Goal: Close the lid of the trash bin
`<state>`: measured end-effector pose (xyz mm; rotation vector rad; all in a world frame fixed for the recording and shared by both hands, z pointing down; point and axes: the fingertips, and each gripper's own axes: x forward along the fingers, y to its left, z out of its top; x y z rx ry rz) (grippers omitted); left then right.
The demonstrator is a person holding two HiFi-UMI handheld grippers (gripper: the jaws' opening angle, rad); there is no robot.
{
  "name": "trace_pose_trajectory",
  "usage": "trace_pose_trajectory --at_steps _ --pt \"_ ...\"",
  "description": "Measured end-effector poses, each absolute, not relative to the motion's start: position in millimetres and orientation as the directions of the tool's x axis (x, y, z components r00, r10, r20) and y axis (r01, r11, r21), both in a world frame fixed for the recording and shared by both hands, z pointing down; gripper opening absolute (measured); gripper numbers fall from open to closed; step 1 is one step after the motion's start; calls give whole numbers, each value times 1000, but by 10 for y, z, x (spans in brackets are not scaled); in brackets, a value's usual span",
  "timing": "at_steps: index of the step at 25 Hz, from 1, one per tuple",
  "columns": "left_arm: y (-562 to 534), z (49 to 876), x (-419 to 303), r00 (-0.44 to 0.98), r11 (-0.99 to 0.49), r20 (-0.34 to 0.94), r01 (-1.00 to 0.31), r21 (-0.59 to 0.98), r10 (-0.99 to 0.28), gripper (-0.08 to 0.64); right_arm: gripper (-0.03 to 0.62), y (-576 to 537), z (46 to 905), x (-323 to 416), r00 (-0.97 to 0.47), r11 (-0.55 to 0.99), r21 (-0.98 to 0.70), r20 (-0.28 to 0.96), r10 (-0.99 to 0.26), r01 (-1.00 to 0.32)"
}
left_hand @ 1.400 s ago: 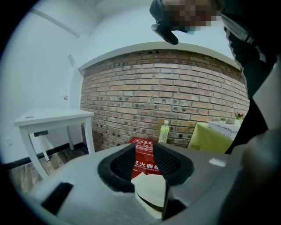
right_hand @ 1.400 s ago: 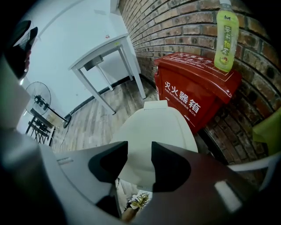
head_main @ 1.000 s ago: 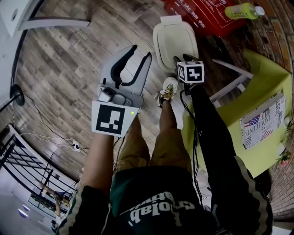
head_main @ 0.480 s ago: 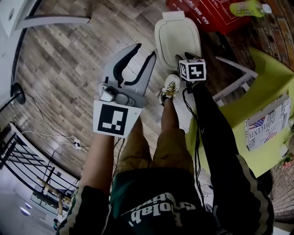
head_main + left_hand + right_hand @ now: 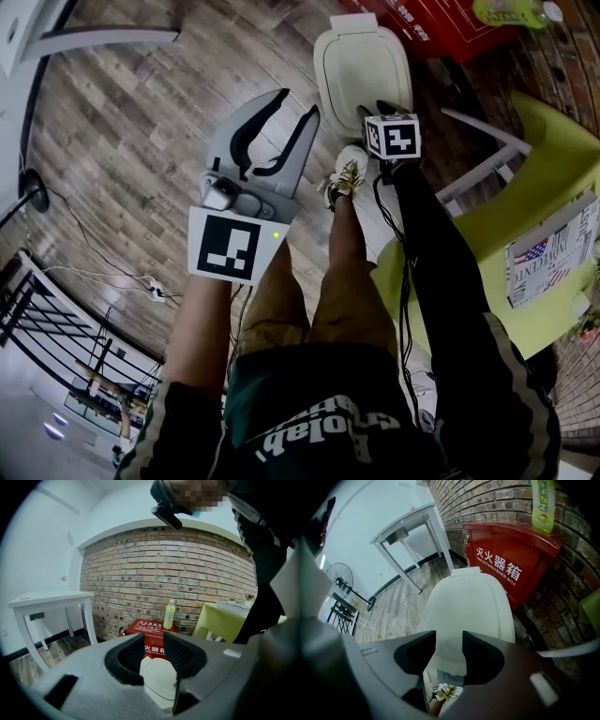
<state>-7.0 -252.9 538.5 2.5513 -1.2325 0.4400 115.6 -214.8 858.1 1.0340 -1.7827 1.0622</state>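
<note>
The white trash bin (image 5: 361, 66) stands on the wood floor against a red box, and its lid looks flat and down. It also shows as the bin (image 5: 468, 606) right below my right gripper (image 5: 449, 644), whose jaws stand open and empty above its near edge. In the head view the right gripper (image 5: 375, 112) hangs over the bin's front right corner. My left gripper (image 5: 292, 105) is held to the left of the bin, open, with nothing between its fingers. Past the left gripper (image 5: 153, 648) the bin (image 5: 159, 677) appears low down.
A red extinguisher box (image 5: 511, 559) with a green bottle (image 5: 543, 503) on top backs onto the brick wall. A lime-green table (image 5: 525, 187) lies to the right, a white table (image 5: 405, 531) to the left. The person's shoe (image 5: 345, 178) is by the bin's foot.
Both grippers have sunk a little toward the bin and floor. Their jaws stay as wide as before, and the bin has not moved.
</note>
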Motion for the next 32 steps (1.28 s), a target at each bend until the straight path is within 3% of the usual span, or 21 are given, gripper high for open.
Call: trace_pose_trajectory --at_steps 32 --pt "-2432 5555 -136 589 -589 401 -796 138 -702 132 175 -2098 8754 1162 -377 323 -276 873 -309 -905"
